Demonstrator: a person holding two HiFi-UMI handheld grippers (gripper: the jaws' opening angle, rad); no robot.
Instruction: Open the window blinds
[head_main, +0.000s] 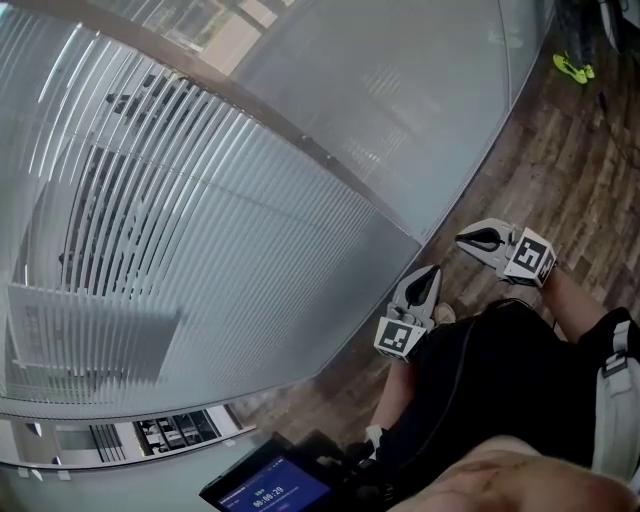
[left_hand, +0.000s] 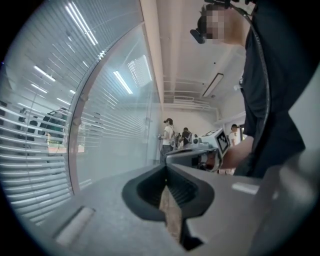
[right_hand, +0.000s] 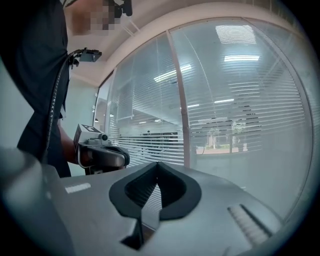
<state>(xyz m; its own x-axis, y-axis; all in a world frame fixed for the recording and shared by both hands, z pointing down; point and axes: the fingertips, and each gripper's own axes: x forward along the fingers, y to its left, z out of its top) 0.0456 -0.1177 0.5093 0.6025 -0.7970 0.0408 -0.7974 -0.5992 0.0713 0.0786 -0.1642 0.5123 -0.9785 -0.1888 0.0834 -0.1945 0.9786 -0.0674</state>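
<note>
White slatted blinds hang behind a curved glass wall; their slats stand partly tilted, so dark shapes show through. They also fill the left of the left gripper view and the right of the right gripper view. My left gripper is held low by the person's body, its tips a short way from the glass, jaws shut on nothing. My right gripper sits just beside it, also shut and empty. Neither touches the blinds or the glass. No cord or wand shows.
A brown frame post divides the blinds' pane from a frosted pane. Wooden floor runs along the wall, with a yellow-green object lying on it far off. A device with a blue screen hangs at the person's front. People stand down the corridor.
</note>
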